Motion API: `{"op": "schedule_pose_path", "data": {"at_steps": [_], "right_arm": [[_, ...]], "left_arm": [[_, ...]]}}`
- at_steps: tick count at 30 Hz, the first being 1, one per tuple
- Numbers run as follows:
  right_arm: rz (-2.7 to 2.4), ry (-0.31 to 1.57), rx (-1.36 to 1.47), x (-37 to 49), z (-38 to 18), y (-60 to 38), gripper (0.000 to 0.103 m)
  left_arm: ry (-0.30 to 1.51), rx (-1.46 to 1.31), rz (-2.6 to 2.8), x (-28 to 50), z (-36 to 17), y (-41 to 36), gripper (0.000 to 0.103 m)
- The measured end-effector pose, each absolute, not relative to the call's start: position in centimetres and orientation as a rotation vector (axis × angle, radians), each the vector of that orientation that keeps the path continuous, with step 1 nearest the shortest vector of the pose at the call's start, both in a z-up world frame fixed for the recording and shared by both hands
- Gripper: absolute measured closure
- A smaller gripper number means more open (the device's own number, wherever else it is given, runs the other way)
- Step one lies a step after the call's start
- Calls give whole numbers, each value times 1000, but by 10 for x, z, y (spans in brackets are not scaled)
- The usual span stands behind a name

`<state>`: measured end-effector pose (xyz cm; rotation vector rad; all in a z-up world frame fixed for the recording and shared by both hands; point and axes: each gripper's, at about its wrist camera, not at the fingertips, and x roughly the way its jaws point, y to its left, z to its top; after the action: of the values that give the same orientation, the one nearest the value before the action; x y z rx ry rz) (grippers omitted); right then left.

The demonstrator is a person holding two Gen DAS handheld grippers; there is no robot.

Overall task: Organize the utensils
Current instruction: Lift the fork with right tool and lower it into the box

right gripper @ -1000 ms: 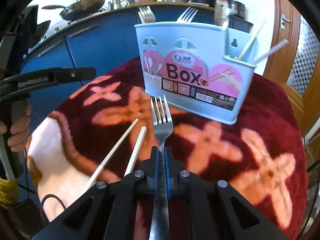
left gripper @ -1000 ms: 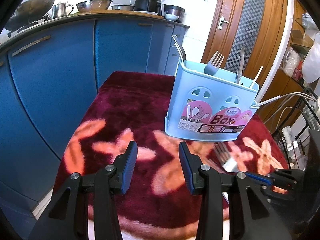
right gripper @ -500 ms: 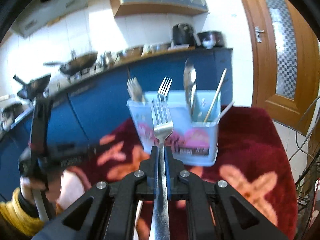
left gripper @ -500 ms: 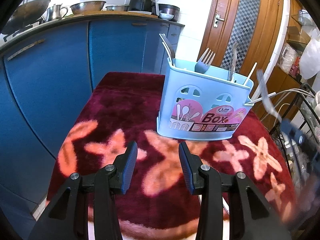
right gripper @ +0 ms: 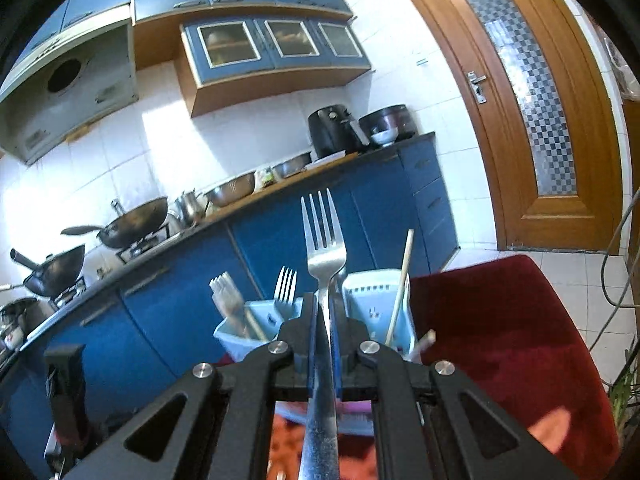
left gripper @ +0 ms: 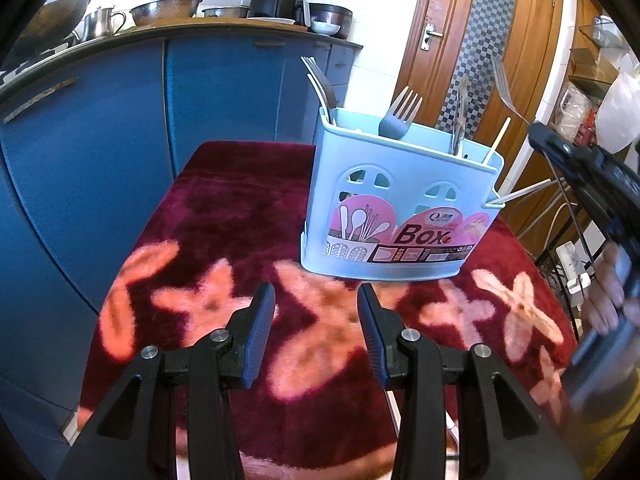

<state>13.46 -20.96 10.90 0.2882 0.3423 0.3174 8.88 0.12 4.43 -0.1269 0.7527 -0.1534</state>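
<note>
Right gripper (right gripper: 322, 332) clamped on the neck of a fork (right gripper: 323, 240), tines pointing to 12 o'clock, handle running back to 6 o'clock through the jaws. The blue utensil box (right gripper: 372, 300) stands on the red cloth (right gripper: 500, 320) directly ahead of and below the tines, its compartments holding forks and chopsticks. In the left wrist view, the left gripper (left gripper: 316, 332) hovers half-open and empty, the box (left gripper: 396, 204) at 1 o'clock. The right hand is nearer; the fork's long axis probably must tip downward to enter.

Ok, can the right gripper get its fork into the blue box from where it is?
Probably yes: the right gripper holds the fork raised above the blue box, whose top is open, and nothing blocks the way.
</note>
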Motion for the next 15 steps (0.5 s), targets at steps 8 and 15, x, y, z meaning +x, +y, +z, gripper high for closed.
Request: {"op": "schedule_pose_path", "data": {"at_steps": [8, 15], "right_arm": [[248, 270, 318, 175, 107, -210, 96], [165, 207, 248, 204, 102, -198, 96]], "left_arm": [[759, -134, -168, 97, 40, -1, 59], [767, -136, -182, 105, 36, -2, 59]]}}
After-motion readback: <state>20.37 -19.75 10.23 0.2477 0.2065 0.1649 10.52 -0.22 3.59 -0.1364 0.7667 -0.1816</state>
